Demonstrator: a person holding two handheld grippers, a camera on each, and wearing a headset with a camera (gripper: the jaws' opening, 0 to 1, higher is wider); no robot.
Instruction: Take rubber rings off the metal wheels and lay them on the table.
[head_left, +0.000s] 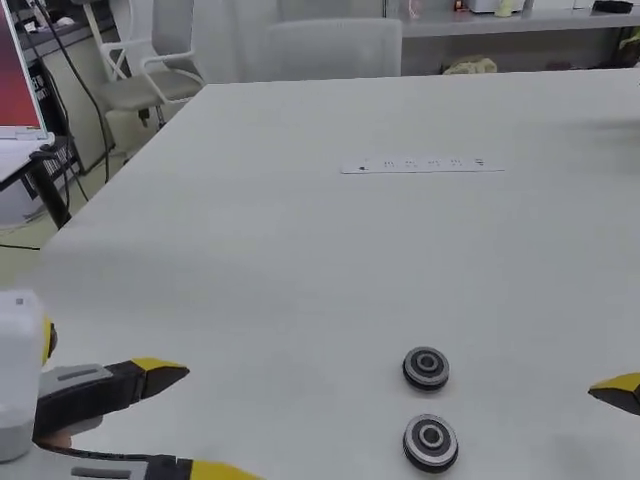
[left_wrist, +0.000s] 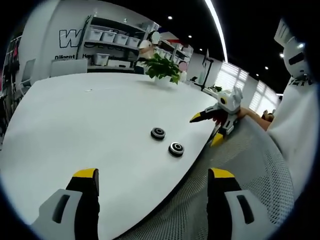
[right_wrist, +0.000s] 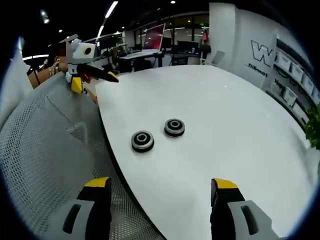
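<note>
The wide white bench (head_left: 300, 250) carries two small round metal wheels near its near edge: the far wheel (head_left: 426, 367) and the near wheel (head_left: 431, 442). Flanking them, well apart, the left tongs (left_wrist: 153, 175) and right tongs (right_wrist: 160, 183) gape empty. Each wheel lies flat, axle up, with no long axis. The wheels are probably heavy and stiff. The black rubber ring (head_left: 407, 445) is likely stretchy and grippy, so pinch it at the rim.
</note>
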